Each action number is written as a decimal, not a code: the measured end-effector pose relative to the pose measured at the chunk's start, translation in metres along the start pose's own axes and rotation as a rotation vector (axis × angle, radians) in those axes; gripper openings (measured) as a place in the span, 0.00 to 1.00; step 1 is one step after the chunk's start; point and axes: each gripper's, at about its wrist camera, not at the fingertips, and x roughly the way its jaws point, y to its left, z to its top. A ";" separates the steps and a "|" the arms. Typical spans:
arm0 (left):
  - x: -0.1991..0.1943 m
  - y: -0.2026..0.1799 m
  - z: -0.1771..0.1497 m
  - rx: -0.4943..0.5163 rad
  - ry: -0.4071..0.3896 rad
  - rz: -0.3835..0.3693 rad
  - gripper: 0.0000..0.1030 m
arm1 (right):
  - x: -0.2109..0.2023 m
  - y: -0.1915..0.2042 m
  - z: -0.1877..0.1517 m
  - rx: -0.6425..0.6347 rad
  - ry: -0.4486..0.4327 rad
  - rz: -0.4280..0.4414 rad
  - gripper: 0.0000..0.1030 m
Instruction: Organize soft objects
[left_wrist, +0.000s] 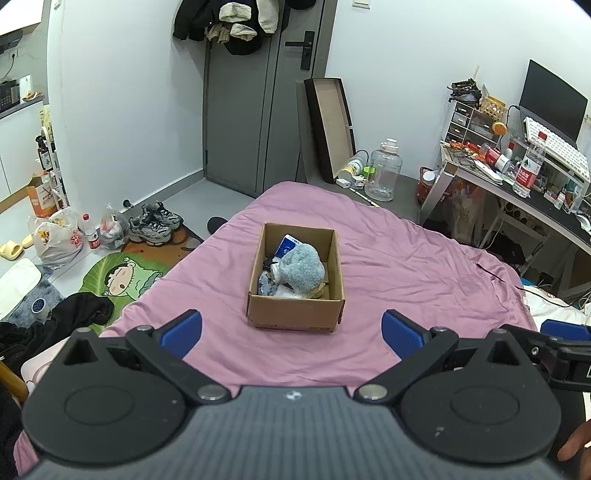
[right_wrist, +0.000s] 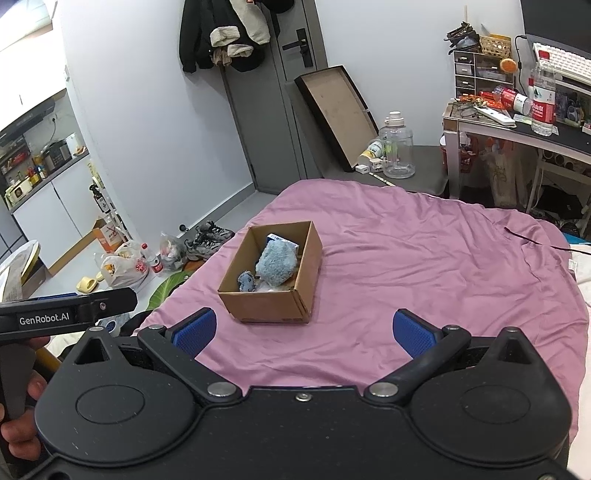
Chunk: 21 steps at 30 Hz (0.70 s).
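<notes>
Plainly, both claws stand wide open and empty: the left claw (left_wrist: 291, 334) and the right claw (right_wrist: 304, 332) hover over the pink bed cover (left_wrist: 406, 273), near the cardboard box (left_wrist: 295, 314). To lift something out, I would descend straight into the box, clear of its walls, and pinch gently. The fluffy blue plush (right_wrist: 277, 264) fills the box's middle, a smaller blue toy (right_wrist: 246, 281) beside it.
</notes>
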 end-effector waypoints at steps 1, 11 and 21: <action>0.000 0.000 0.000 0.001 0.000 0.003 1.00 | 0.000 0.000 0.000 -0.003 0.001 -0.001 1.00; 0.003 0.000 -0.001 -0.003 0.008 0.006 1.00 | -0.002 0.003 -0.002 -0.019 -0.003 0.006 1.00; 0.008 0.001 -0.004 -0.011 0.020 0.018 1.00 | -0.002 0.002 -0.001 -0.024 0.008 0.002 1.00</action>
